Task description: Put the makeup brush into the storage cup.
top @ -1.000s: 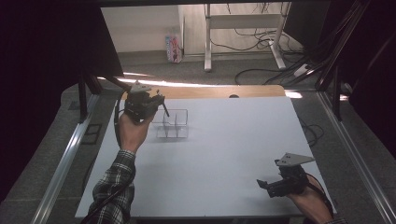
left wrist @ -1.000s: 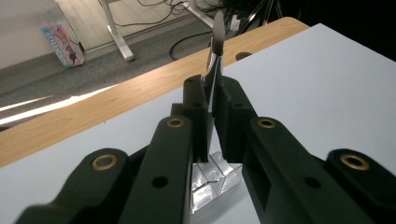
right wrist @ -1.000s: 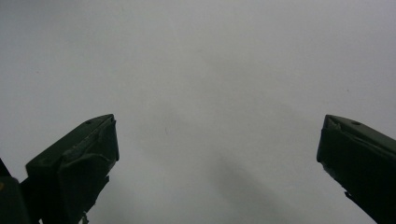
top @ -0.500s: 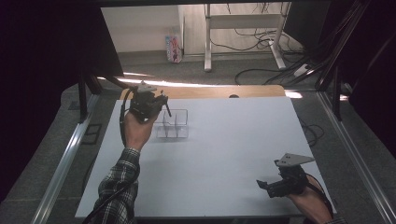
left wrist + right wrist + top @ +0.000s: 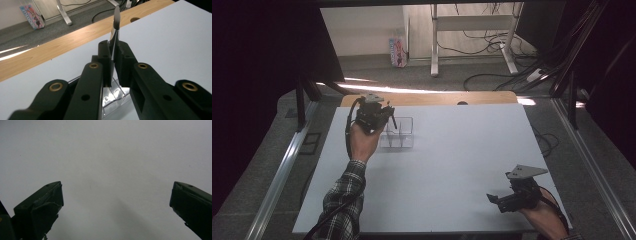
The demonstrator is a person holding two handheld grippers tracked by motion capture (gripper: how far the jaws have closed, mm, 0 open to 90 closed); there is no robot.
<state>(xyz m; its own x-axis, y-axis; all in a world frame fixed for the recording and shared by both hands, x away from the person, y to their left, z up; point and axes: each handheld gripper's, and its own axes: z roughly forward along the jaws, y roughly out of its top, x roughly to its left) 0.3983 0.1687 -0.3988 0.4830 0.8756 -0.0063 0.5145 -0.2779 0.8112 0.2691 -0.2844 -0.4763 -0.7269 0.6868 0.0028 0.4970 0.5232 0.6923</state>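
Thin shiny metal utensil (image 5: 115, 30), upright, pinched by left gripper (image 5: 113, 53), right gripper (image 5: 116, 202) jaws wide apart

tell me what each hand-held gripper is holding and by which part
The left hand-held gripper pinches a thin shiny metal utensil by its narrow shaft, above the clear organizer. The right hand-held gripper is open, holding nothing.

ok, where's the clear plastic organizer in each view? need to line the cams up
High view: clear organizer sits left of centre on the white table, just right of the left gripper.
Left gripper view: bottom centre, below the jaws shut on a thin metal utensil.
Right gripper view: not in it; open jaws over bare white table.
Shared landmark: the wooden strip along the table's far edge.
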